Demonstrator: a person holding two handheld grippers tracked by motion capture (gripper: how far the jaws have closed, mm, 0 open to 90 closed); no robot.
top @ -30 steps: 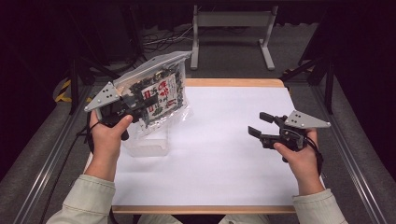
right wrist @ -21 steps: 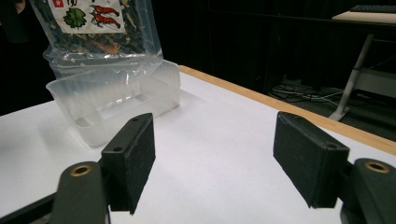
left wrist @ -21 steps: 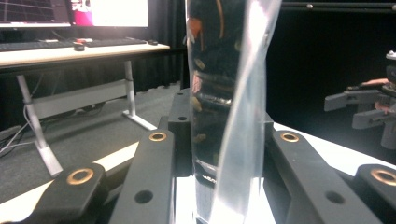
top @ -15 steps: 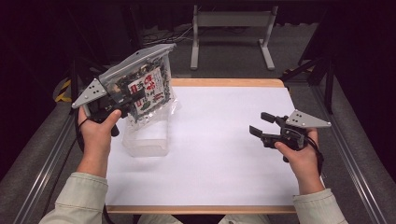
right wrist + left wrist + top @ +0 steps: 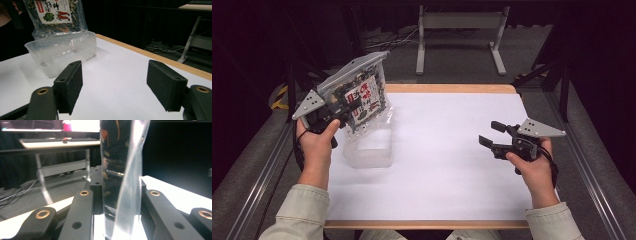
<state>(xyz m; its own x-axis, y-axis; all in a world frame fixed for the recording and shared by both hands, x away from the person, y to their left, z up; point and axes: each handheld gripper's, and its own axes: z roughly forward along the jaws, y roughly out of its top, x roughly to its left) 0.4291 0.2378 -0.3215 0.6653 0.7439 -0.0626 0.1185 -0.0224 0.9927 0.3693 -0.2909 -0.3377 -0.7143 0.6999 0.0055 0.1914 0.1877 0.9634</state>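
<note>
A clear plastic bag of dried food (image 5: 361, 98) with a red-and-white label hangs over a clear plastic tub (image 5: 368, 146) at the table's left. My left gripper (image 5: 343, 114) is shut on the bag's edge; in the left gripper view the bag (image 5: 120, 170) stands pinched between the two black jaws. The bag's bottom (image 5: 56, 21) dips to the tub's rim (image 5: 62, 42) in the right gripper view. My right gripper (image 5: 488, 134) is held above the table's right side, open, with nothing between its pads (image 5: 71, 85).
The white table top (image 5: 447, 165) has a wooden edge. A grey metal stand (image 5: 459, 30) is on the floor beyond the far edge. Metal rails run along both sides of the table.
The left hand has moved the bag to the left and a little down, from tilted over the table toward the tub. The right gripper has stayed still.
</note>
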